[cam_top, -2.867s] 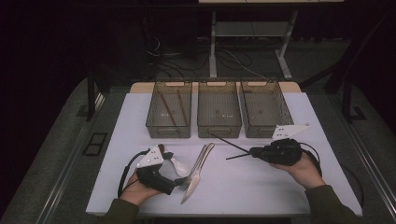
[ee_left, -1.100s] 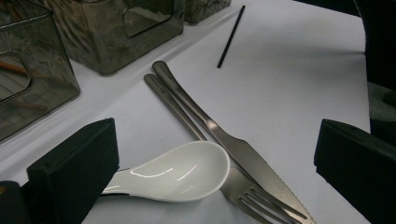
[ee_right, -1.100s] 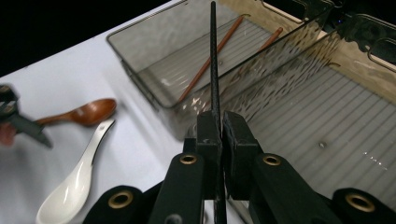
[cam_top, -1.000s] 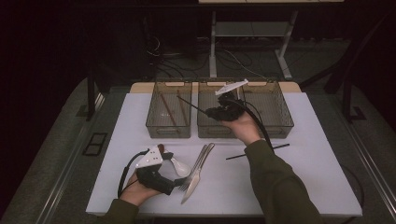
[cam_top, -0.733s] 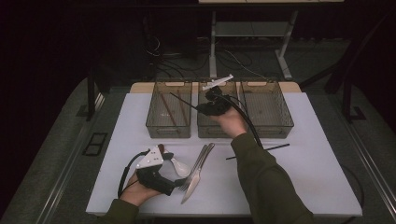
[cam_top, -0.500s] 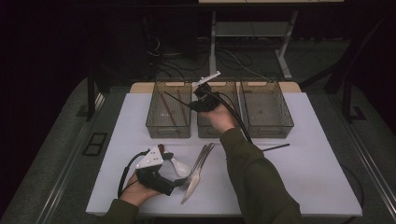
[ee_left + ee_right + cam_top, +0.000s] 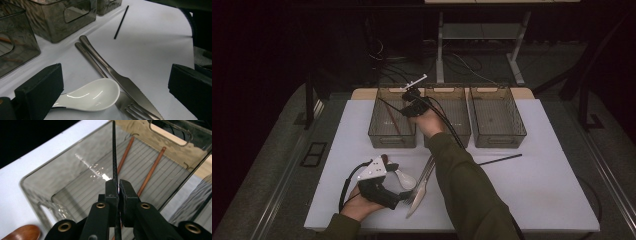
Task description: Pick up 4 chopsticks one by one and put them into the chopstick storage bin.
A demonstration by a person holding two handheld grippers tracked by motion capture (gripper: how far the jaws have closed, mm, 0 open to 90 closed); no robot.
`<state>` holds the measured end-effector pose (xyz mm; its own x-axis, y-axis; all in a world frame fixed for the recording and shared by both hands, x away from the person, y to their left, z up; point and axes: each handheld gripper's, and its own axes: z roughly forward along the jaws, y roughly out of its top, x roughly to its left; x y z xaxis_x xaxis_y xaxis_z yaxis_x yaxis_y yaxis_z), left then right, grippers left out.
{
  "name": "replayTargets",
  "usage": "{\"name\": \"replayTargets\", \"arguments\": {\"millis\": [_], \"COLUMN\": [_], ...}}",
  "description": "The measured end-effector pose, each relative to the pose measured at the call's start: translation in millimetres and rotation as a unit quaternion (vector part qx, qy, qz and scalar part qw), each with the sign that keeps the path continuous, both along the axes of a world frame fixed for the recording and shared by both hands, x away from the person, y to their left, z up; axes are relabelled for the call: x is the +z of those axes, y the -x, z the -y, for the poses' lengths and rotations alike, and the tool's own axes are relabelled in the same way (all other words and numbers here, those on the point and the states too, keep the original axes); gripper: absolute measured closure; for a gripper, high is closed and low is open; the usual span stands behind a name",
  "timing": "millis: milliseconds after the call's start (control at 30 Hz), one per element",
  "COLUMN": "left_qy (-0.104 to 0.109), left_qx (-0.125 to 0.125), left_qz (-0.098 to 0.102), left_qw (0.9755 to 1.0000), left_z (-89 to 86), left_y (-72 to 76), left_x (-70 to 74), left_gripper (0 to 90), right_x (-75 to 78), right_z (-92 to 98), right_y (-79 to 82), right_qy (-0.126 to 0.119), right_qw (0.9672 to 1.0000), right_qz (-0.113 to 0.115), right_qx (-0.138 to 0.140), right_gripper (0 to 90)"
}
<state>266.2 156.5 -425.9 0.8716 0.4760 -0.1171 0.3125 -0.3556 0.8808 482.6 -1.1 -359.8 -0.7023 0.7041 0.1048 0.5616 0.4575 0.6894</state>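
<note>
The right arm stretches forward across the table, its right gripper (image 7: pixel 408 103) raised with jaws pinched nearly together. The left hand (image 7: pixel 362 200) rests low at the near edge, its left gripper (image 7: pixel 398 190) lying level, jaws standing wide apart.

Three smoky translucent plastic bins (image 7: pixel 497 120) stand in a row. Two thin black chopsticks: one held (image 7: pixel 114 157), one lying on the white surface (image 7: pixel 499 159). Two reddish-brown wooden chopsticks (image 7: pixel 126 152) lie in the left bin. One white ceramic spoon (image 7: pixel 92 95), one steel knife (image 7: pixel 110 72), one steel fork (image 7: pixel 125 102).
</note>
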Motion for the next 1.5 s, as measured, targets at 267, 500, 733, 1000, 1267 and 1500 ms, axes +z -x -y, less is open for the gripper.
{"name": "replayTargets", "arguments": {"millis": [267,500,733,1000,1267,1500], "left_qy": [-0.001,-0.001,-0.004,-0.006,-0.004,-0.007], "left_qx": [-0.001,-0.002,-0.003,-0.003,-0.003,-0.002], "left_qz": [-0.001,-0.001,0.000,0.000,-0.002,-0.003], "left_qw": [1.0000,1.0000,1.0000,1.0000,1.0000,1.0000], "left_z": [-0.2,0.0,-0.1,-0.5,-1.0,-1.0], "left_y": [-0.7,-0.8,-1.3,-1.7,-2.3,-2.3], "left_x": [-0.6,-0.7,-1.0,-1.1,-1.1,-1.2], "left_gripper": [0.0,0.0,0.0,0.0,0.0,0.0], "right_x": [-13.3,-7.6,-0.9,4.9,12.3,12.4], "right_z": [-7.7,-3.5,1.4,20.4,56.0,91.9], "right_y": [-3.0,-2.5,0.6,17.6,42.2,69.5], "right_qy": [0.001,-0.020,-0.035,-0.059,-0.080,-0.072], "right_qw": [0.9999,0.9997,0.9994,0.9974,0.9947,0.9935], "right_qz": [-0.011,0.001,-0.001,0.013,0.019,0.014], "right_qx": [-0.008,-0.015,-0.004,0.040,0.061,0.087], "right_gripper": [85.4,70.4,59.2,53.9,58.8,81.8]}}
